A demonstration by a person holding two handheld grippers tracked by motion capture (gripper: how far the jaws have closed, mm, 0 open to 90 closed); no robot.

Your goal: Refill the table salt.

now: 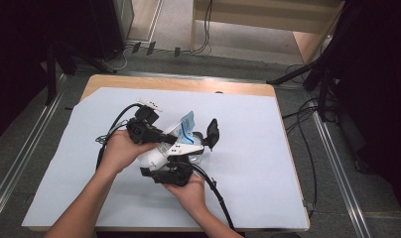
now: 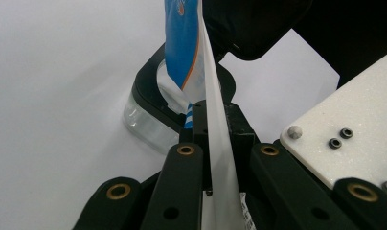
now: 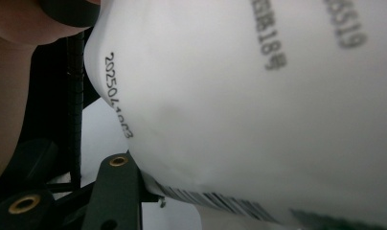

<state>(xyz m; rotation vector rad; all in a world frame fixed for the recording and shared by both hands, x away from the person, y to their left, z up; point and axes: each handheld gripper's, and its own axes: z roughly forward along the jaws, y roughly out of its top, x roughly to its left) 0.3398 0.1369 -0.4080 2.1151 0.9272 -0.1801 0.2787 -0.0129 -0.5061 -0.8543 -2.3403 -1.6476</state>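
- Pouch (image 1: 184, 130), white with a blue printed top, sat in the middle of the pale sheet (image 1: 258, 163) covering the table (image 1: 178, 83), held up off the surface between both grippers.
- Left gripper (image 2: 215, 125) was clamped nearly flat on the pouch's thin edge; in the left gripper view the film ran straight up between the two black jaws, pinched tight with no gap to speak of.
- That pinch looked like an anchor: one edge held so the bag could not twist or slide away.
- Right gripper (image 1: 176, 161) had the fat white body of the pouch, jaws standing about half open around it; the bag bulged against the jaw in the right gripper view, print and barcode right up at the lens.
- I judged that a hold on the bulk, though I could not see how hard the pads pressed.
- Clear container (image 2: 151, 125) with a black rim waited just under the blue end of the pouch, and a black lid-like piece (image 1: 212, 133) stood just beside it.
- Blue end pointing down over that opening suggested the pouch was being set up to empty into it.
- Both hands were close together near the sheet's centre.
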